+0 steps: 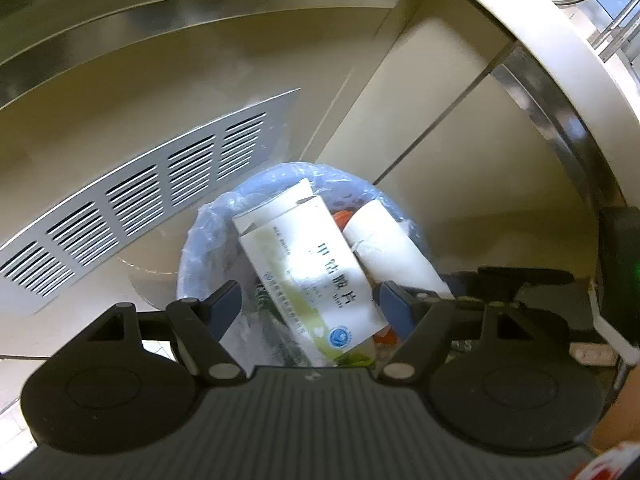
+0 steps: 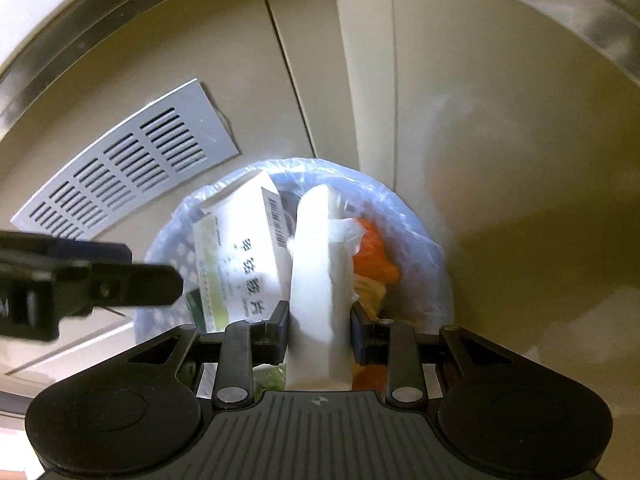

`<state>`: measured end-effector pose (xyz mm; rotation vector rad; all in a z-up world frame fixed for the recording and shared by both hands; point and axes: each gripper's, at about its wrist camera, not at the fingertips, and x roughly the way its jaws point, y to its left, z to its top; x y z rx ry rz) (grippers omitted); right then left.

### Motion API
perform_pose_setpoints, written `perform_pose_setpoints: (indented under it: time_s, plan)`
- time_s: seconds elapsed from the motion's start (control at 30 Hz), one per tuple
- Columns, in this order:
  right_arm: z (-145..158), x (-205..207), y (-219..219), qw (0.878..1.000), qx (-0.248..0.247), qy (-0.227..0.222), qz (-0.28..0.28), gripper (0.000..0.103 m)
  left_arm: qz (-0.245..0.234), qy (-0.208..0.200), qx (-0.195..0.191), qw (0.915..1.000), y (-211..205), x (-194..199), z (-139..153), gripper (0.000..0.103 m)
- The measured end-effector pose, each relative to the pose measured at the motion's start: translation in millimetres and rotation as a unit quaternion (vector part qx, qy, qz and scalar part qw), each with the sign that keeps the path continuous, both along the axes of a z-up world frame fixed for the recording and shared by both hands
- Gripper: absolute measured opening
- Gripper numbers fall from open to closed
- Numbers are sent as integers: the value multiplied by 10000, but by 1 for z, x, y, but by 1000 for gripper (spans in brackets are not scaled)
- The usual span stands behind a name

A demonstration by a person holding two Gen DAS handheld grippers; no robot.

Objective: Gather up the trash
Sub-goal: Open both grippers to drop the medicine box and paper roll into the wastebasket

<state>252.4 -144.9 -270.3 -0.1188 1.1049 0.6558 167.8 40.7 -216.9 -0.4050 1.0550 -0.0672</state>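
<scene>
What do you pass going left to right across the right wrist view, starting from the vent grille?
Vent grille → medicine box in the lined trash bin → white roll clamped by the right gripper → orange scrap.

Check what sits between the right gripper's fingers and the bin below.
The right gripper is shut on a white paper tube, which hangs over the lined trash bin beside the medicine box. The right wrist view shows this.
</scene>
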Motion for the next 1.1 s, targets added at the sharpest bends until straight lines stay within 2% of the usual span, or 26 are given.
perform_pose_setpoints:
  time_s: [0.03, 0.07, 0.1, 0.13, 0.17, 0.37, 0.4, 0.43, 0.5, 0.63, 0.9, 1.1]
  plan:
    - [-2, 2, 1, 10000, 0, 6, 27, 31, 16, 9, -3, 10000, 1, -2, 0, 73]
    - [-1, 3, 2, 10000, -6, -3, 29, 38, 31, 20, -7, 10000, 2, -3, 0, 73]
    - [0, 3, 2, 10000, -8, -28, 7, 57, 42, 22, -9, 10000, 3, -3, 0, 73]
    - [2, 2, 1, 10000, 32, -49, -5, 65, 59, 23, -6, 10000, 4, -5, 0, 73]
    - [4, 1, -1, 9999, 62, -78, -7, 68, 79, 25, 0, 10000, 4, -6, 0, 73]
    - [13, -9, -5, 9998, 83, -195, 10, 68, 174, 69, 99, 9998, 5, -13, -2, 73]
    - [13, -9, -4, 9997, 90, -232, -1, 65, 174, 77, 114, 9998, 4, -13, -3, 73]
    - [10, -8, -2, 9997, 81, -239, -11, 59, 180, 86, 123, 9997, 4, -13, -3, 73]
    - [5, -6, 2, 9997, -4, -262, -20, 32, 165, 92, 127, 9997, 4, -13, -5, 73]
    - [-6, -2, 5, 9994, -84, -331, -8, 30, 158, 92, 160, 9997, 5, -12, -7, 73]
    - [-33, 4, 13, 9976, -338, -428, 431, 30, 192, 133, 172, 9996, 11, -11, -12, 73]
    - [-23, 8, 9, 9985, -216, -347, 372, 31, 186, 79, 245, 9995, 11, -14, -6, 73]
